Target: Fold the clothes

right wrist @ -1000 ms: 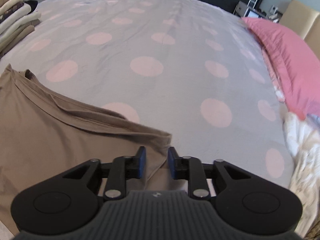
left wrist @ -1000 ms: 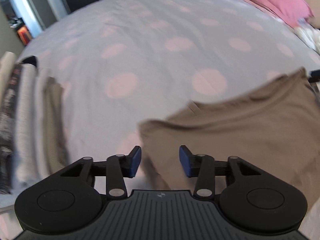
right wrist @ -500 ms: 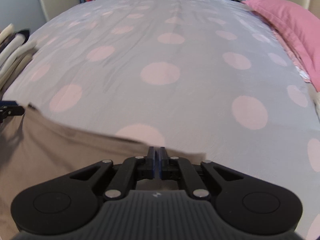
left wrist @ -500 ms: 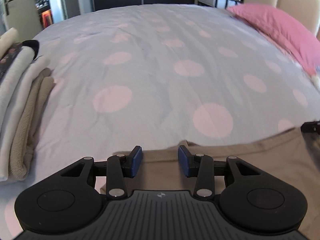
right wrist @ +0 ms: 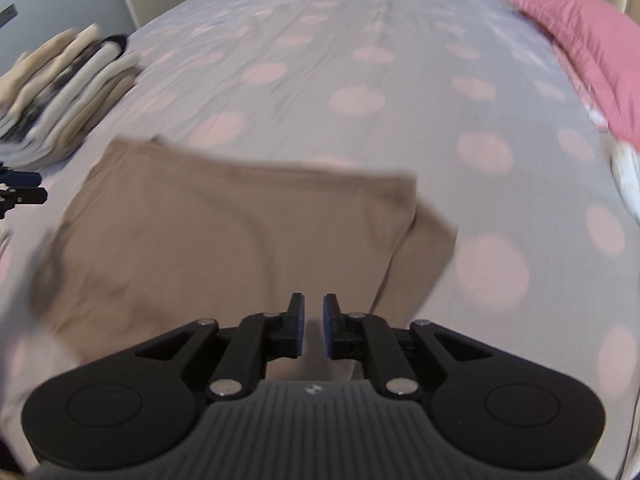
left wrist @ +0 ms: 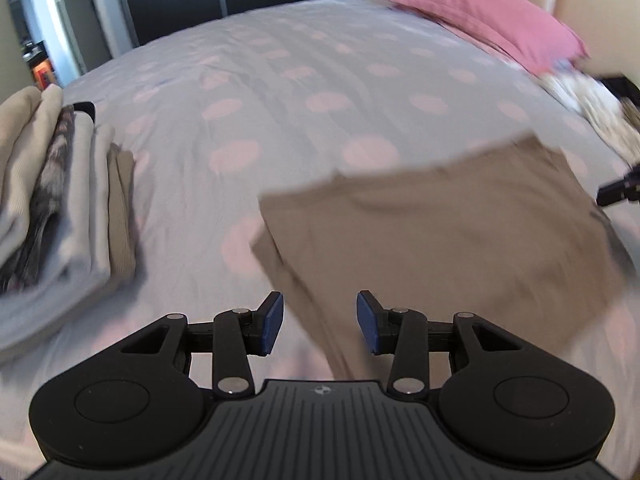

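Note:
A brown garment (left wrist: 440, 240) lies folded flat on the dotted grey bed sheet (left wrist: 320, 80); the pictures are blurred. My left gripper (left wrist: 320, 322) hangs open above the garment's near left edge, with nothing pressed between its blue pads. In the right wrist view the same garment (right wrist: 224, 232) spreads ahead and to the left. My right gripper (right wrist: 313, 330) hovers over the garment's near right part; its jaws are opening, a narrow gap shows, and no cloth is between them. Each gripper shows at the other view's edge: the left gripper (right wrist: 20, 192) and the right gripper (left wrist: 618, 192).
A stack of folded clothes (left wrist: 60, 200) sits at the bed's left side, also the stack (right wrist: 68, 96) in the right wrist view. A pink pillow (left wrist: 492, 28) and a heap of pale crumpled clothes (left wrist: 592, 100) lie at the right. Dark cupboards stand beyond the bed.
The right gripper, shut on the garment's edge half a second ago, has let it go and parted slightly. Both grippers have drawn back, and the garment now lies folded over on the bed.

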The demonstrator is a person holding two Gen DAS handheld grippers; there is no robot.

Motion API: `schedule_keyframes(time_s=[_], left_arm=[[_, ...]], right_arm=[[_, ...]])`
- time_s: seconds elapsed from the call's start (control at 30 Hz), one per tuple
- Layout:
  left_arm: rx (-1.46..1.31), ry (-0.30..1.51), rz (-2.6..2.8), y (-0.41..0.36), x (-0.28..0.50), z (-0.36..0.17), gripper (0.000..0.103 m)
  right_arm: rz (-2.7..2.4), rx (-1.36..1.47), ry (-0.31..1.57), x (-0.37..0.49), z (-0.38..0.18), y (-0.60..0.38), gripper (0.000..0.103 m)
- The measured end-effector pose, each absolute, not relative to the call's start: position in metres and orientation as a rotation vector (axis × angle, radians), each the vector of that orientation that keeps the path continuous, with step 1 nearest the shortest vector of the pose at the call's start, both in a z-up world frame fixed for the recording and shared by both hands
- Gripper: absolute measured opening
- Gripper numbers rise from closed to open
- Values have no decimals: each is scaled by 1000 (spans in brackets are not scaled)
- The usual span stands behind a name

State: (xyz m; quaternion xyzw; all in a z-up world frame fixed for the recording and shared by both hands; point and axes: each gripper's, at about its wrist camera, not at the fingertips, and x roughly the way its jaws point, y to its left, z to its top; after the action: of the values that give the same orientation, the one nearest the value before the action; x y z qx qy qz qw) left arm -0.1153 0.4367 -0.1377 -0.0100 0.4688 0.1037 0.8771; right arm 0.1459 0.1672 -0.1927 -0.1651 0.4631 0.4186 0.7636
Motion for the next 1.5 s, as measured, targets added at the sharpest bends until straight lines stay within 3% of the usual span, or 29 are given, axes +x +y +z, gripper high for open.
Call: schedule_keyframes(time_s=[0.07,0.4,0.53,0.67,1.0,1.1,1.17,1.33,1.5], left_arm=[[9,1004,188,423,-135,-140,39],[132,1109,165,374,-174,-178,38],[120,1089,148,371,-172,-184,30],[96,1111,122,368,-170,-190,4],[77,1145,172,389,-184,-176,1],[137,1132,167,385,-189,-173,5],[193,1099,144,375,-190,-170,19],[410,1046,91,343,-190,-173,41],[616,1033,73,316,-192,-188,42]], right_arm=[[926,-371,1029,125,-192,152,32],[870,-431,1077,61,-207,99,32],[875,-419,1062,62,-212,101,32],[875,-427,1066,64,-214,110,32],[862,-478,1076,65,-221,113,34],[854,-473,1073,68,-221,111,35],[854,-466,1068,68,-220,111,35],[865,-554,1006,58,-220,118,36],[935,-816,798,27,-222,131,44]])
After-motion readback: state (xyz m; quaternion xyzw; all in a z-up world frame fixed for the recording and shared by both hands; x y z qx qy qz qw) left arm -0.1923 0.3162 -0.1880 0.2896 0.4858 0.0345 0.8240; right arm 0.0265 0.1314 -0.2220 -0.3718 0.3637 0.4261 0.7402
